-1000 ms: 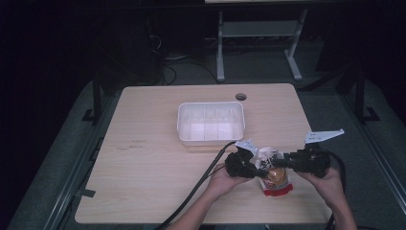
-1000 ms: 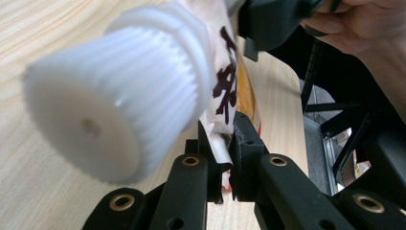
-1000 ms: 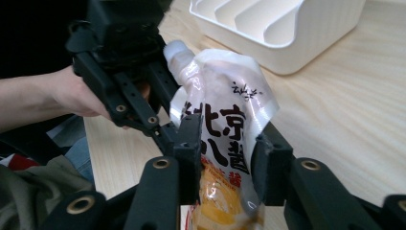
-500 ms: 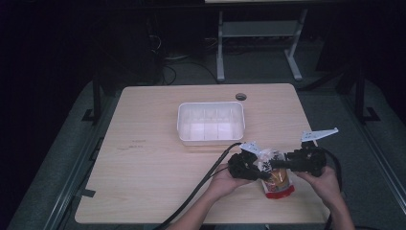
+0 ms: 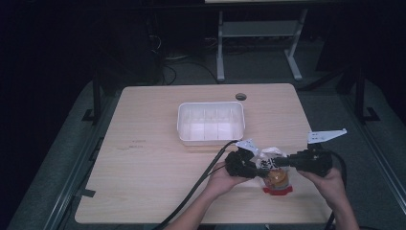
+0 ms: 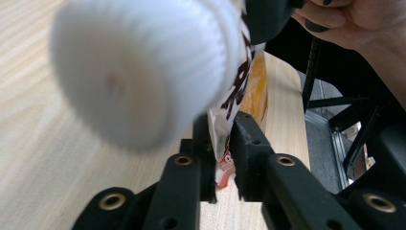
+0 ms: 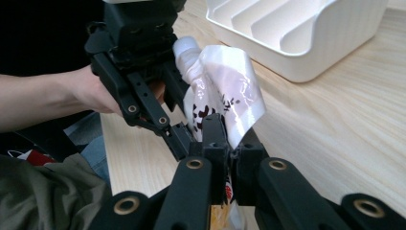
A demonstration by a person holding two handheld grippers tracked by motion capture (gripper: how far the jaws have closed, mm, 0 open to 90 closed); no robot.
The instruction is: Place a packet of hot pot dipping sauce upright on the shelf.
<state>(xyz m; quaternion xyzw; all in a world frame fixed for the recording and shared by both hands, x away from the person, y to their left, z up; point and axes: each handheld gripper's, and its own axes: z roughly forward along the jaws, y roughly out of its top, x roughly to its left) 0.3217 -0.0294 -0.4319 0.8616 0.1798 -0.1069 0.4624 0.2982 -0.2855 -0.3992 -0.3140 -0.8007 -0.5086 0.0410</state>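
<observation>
High view: both grippers drawn slightly nearer the table's front edge than a second ago. Left gripper [image 5: 250, 165] and right gripper [image 5: 282, 161] both clamped on snack pouch [image 5: 276, 176]; apparently readying a tear.

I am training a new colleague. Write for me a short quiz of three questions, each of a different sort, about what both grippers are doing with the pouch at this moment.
1. True or false: the left gripper and the right gripper are both shut on the same pouch.
2. Multiple choice: where is the white tray?
A. under the pouch
B. on the table, farther from the person than the pouch
C. held in the right gripper
3. Fill in: in the left gripper view, the blurred white round thing close to the camera is the pouch's ____.

Key:
1. true
2. B
3. cap, as far as the blur allows
</observation>
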